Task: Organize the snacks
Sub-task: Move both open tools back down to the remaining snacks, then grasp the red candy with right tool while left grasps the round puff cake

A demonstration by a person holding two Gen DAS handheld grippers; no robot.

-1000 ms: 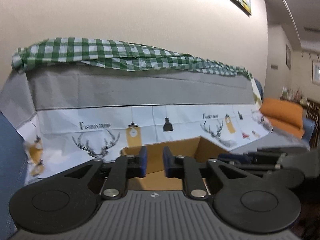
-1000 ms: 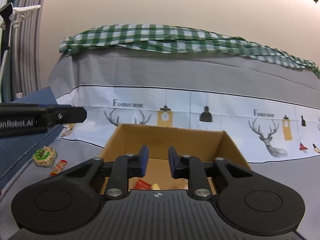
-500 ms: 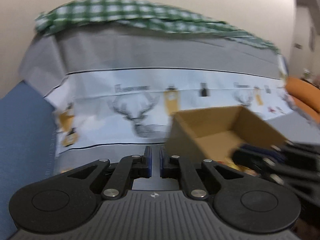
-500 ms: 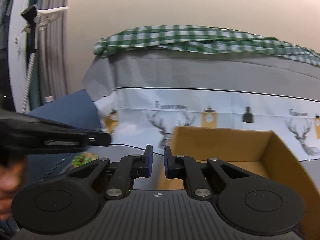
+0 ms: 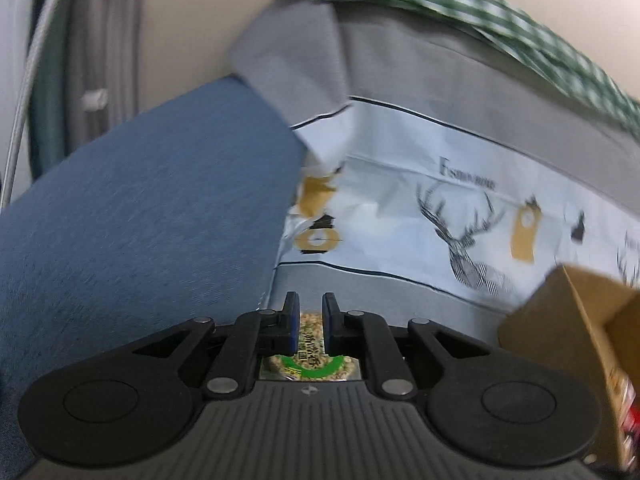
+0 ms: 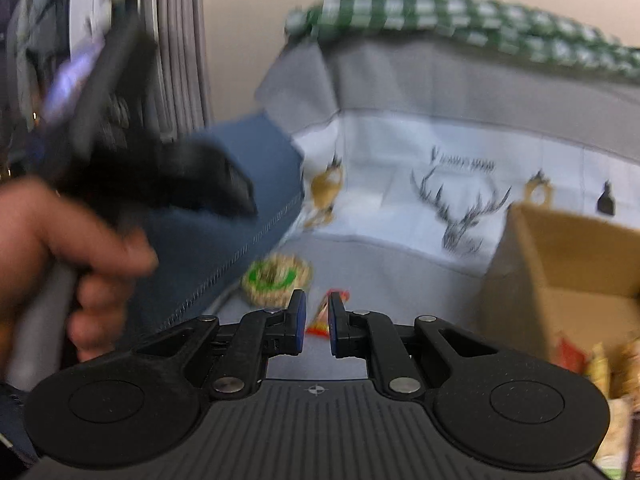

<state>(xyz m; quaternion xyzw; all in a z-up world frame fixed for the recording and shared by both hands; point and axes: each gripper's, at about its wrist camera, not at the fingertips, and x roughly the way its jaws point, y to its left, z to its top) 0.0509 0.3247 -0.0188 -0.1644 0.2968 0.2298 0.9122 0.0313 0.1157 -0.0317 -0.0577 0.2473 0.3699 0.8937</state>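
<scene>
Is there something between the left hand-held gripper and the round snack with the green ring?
Nothing visible. The left hand-held gripper hangs right over the round snack, which shows through the gap between its blue pads; they do not touch it.

My left gripper (image 5: 307,322) points forward and down, its blue-padded fingers (image 5: 291,324) held a narrow gap apart with nothing pinched between them. My right gripper (image 6: 316,326) shows the same narrow gap, nothing clamped. From the right wrist view, my left hand (image 6: 68,264) is wrapped around its gripper's handle, off to the left, blurred.
</scene>
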